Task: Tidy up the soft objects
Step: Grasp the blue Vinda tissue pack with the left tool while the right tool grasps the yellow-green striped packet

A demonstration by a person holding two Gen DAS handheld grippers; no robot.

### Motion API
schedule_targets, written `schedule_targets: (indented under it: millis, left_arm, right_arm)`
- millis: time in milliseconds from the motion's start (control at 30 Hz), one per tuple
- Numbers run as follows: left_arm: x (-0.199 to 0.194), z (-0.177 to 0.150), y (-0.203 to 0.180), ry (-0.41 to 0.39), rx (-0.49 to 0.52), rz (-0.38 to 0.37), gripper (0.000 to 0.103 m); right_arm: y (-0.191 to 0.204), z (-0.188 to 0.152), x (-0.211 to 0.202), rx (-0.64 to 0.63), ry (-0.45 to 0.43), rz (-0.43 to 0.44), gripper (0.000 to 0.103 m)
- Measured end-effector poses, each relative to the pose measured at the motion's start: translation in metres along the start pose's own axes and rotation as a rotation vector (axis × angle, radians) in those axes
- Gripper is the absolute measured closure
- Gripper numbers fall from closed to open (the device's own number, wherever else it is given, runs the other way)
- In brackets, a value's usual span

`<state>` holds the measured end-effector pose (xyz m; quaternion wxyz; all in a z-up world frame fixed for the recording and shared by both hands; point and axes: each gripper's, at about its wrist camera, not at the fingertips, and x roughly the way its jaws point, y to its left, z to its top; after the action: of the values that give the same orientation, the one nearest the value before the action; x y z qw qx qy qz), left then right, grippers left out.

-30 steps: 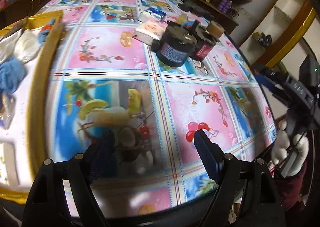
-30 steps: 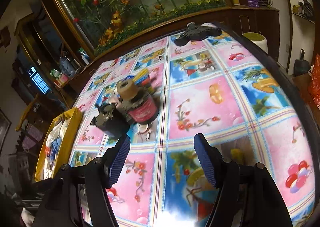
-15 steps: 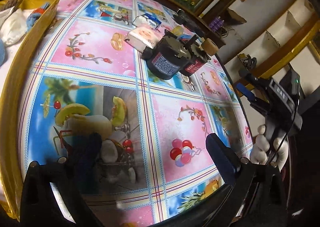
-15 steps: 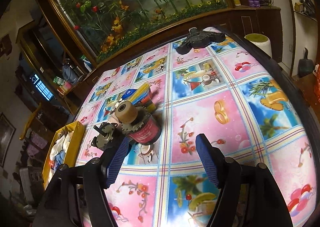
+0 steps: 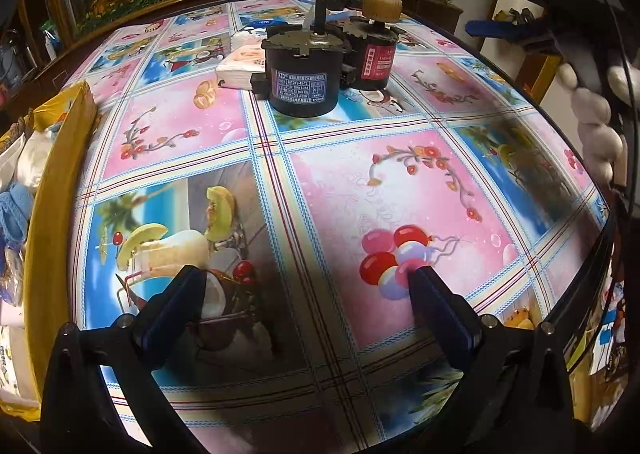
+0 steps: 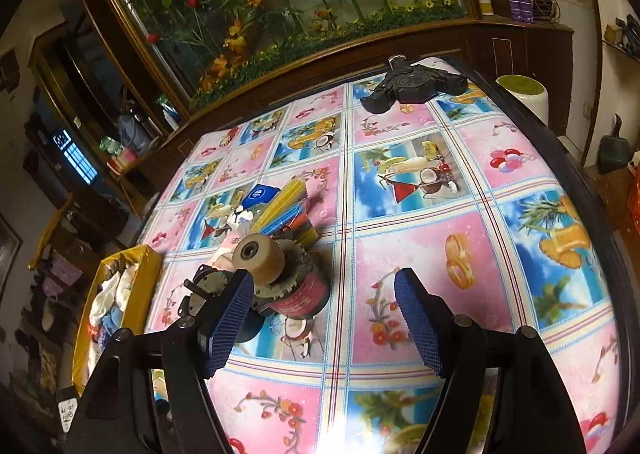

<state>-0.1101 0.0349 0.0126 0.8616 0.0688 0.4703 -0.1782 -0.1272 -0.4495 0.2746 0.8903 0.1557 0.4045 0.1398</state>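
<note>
Fingers: left gripper [image 5: 306,296] gone fully wide, empty; right gripper [image 6: 324,324] jaws opening, empty. Pink-white soft tissue pack [image 5: 240,68] lies behind black cylindrical metal motor [image 5: 304,76], well apart from yellow cardboard box [image 5: 60,158] w/ cloths; pickup pending

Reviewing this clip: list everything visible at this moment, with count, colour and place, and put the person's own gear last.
Tablecloth: one, pink and blue picture squares, covering the table.
Motor: one, black, mid-table, upright.
Second motor: one, black with red label and tan roller on top, close beside the first.
Tissue packs: at least two, white and pink, just behind the motors.
Striped packet: one, blue and yellow, behind the motors.
Yellow box: one, at the table's left edge, holding white and blue soft items.
Black device: one, at the far edge.
Left gripper: black with blue pads, open, empty.
Right gripper: jaws opening, nothing between them.
Gloved hand: white, holding the right gripper.
</note>
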Motion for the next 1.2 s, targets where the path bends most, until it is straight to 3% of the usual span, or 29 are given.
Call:
schedule_targets:
  millis: [100, 167, 300, 400, 533, 767, 800, 933, 1067, 1200]
  left_arm:
    - [-0.009, 0.009, 0.017, 0.046, -0.057, -0.159, 0.0]
    - [-0.023, 0.02, 0.035, 0.022, -0.107, -0.201, 0.0]
    - [-0.053, 0.059, 0.078, -0.094, -0.124, -0.11, 0.0]
    - [-0.057, 0.097, 0.109, -0.132, -0.151, -0.048, 0.0]
    - [-0.038, 0.142, 0.146, -0.132, -0.209, -0.044, 0.0]
    - [0.018, 0.197, 0.161, -0.082, -0.263, -0.163, 0.0]
    - [0.027, 0.203, 0.158, -0.073, -0.26, -0.166, 0.0]
    - [0.059, 0.222, 0.142, -0.033, -0.223, -0.162, 0.0]
    - [0.089, 0.237, 0.126, 0.007, -0.181, -0.168, 0.0]
    - [0.117, 0.247, 0.108, 0.048, -0.114, -0.148, 0.0]
  right_arm:
    - [0.007, 0.019, 0.015, -0.016, 0.049, 0.001, 0.03]
    - [0.013, 0.034, 0.025, -0.026, 0.076, -0.001, 0.03]
    - [0.026, 0.075, 0.066, -0.045, 0.171, -0.005, 0.03]
    - [0.034, 0.101, 0.107, -0.032, 0.288, 0.012, 0.03]
    - [0.046, 0.128, 0.152, -0.033, 0.397, 0.011, 0.032]
    - [0.07, 0.131, 0.214, -0.122, 0.57, 0.021, 0.057]
    - [0.072, 0.129, 0.218, -0.127, 0.58, 0.018, 0.068]
    - [0.071, 0.124, 0.22, -0.14, 0.535, 0.062, 0.08]
    - [0.054, 0.117, 0.199, -0.056, 0.434, 0.151, 0.082]
    - [0.035, 0.106, 0.176, -0.013, 0.327, 0.178, 0.082]
